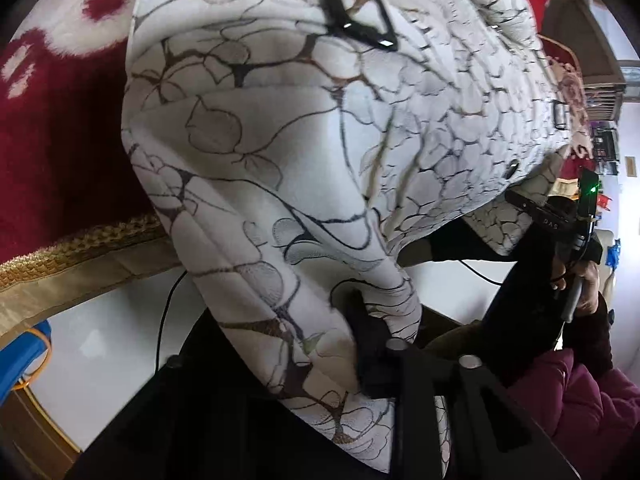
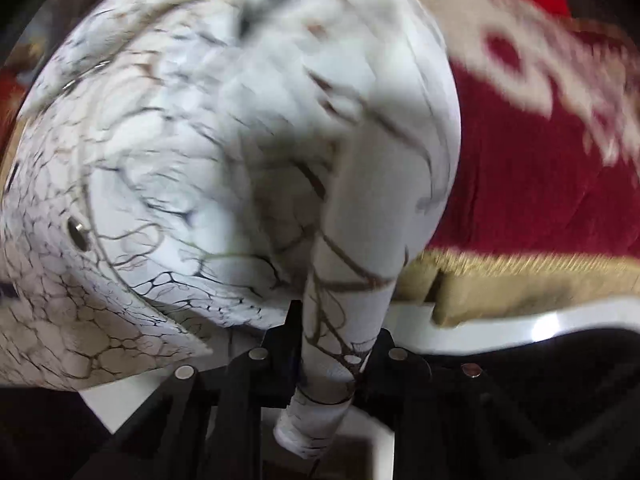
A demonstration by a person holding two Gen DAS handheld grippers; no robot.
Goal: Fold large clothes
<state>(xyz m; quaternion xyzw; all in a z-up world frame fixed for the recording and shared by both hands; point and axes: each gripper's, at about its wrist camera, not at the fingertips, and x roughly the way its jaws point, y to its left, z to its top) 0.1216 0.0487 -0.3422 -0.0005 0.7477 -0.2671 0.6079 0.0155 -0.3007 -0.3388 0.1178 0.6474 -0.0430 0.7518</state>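
Note:
A large white garment (image 1: 304,128) printed with dark cracked lines and leaves lies bunched on a red plush blanket (image 1: 60,152). My left gripper (image 1: 320,320) is at its near hem. Cloth drapes over and hides one finger, and the other black finger (image 1: 366,336) presses against the fold, so the gripper is shut on the garment. In the right wrist view the garment (image 2: 224,128) is blurred. My right gripper (image 2: 336,340) is shut on a rolled strip of the same cloth that runs down between its fingers. The right gripper (image 1: 524,200) also shows at the garment's right edge in the left wrist view.
The blanket's gold fringe (image 1: 80,244) hangs over the edge above a pale floor (image 1: 108,332). A black cable (image 1: 164,320) runs across it. A blue object (image 1: 24,356) sits low at the left. A hand and a magenta sleeve (image 1: 580,400) are at the right. A black V-shaped piece (image 1: 352,20) lies on the garment.

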